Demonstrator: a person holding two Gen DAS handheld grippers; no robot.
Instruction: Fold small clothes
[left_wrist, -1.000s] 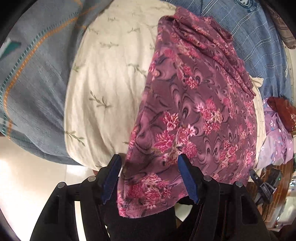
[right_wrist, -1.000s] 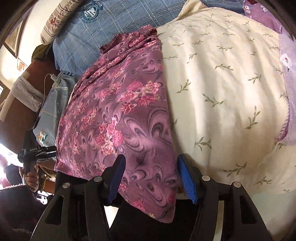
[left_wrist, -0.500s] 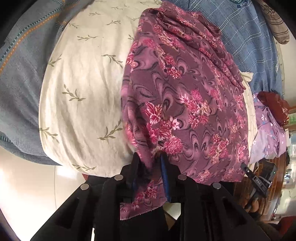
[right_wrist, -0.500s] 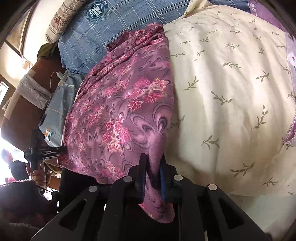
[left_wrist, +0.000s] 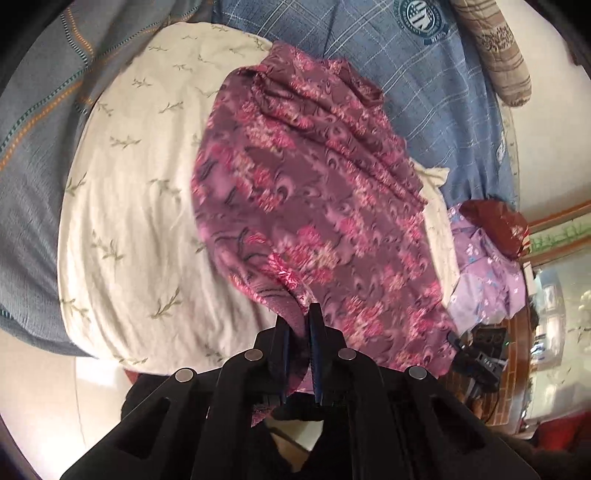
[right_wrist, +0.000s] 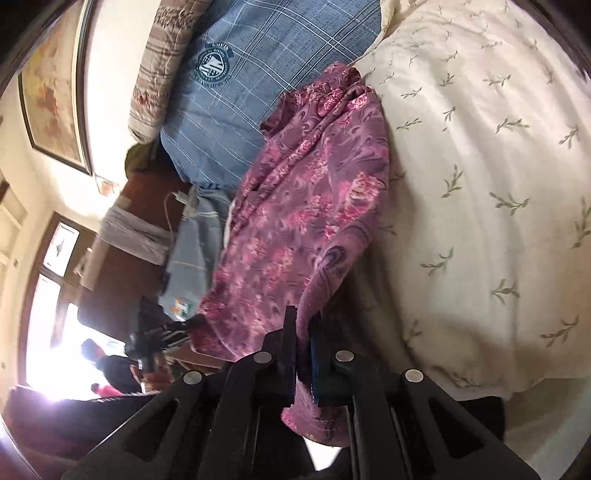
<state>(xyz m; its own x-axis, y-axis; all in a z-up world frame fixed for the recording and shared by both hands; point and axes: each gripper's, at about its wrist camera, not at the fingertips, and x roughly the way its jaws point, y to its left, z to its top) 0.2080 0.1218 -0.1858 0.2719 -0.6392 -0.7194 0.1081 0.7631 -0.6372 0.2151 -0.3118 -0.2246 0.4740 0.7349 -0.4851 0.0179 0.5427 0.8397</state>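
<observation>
We have the left gripper (left_wrist: 300, 321) clamped on the near edge of the purple flowered cloth (left_wrist: 314, 206); its two blue-lined fingers (left_wrist: 316, 354) stand pressed together with a pinch of cloth between them. We have the right gripper (right_wrist: 302, 328) likewise clamped on the same cloth (right_wrist: 306, 221), at another point along its near edge, with a flap of cloth hanging down below the fingers.

The cloth lies lengthwise on a cream sheet with a leaf print (left_wrist: 122, 206). Its far end is bunched in folds and touches a blue checked pillow (left_wrist: 424, 88). In both views the cloth rises from the sheet toward the clamped points, so the near edge is lifted off the surface. The pattern is motion-blurred in the left view.

A striped brown bolster (left_wrist: 495, 55) lies beyond the pillow. A grey-blue blanket (left_wrist: 33, 147) borders the sheet on the left of the left view. A lilac garment (left_wrist: 487, 273) and a dark red item (left_wrist: 498, 225) lie just beside the cloth's far side. In the right view, a framed picture (right_wrist: 51, 96) hangs on the wall.
</observation>
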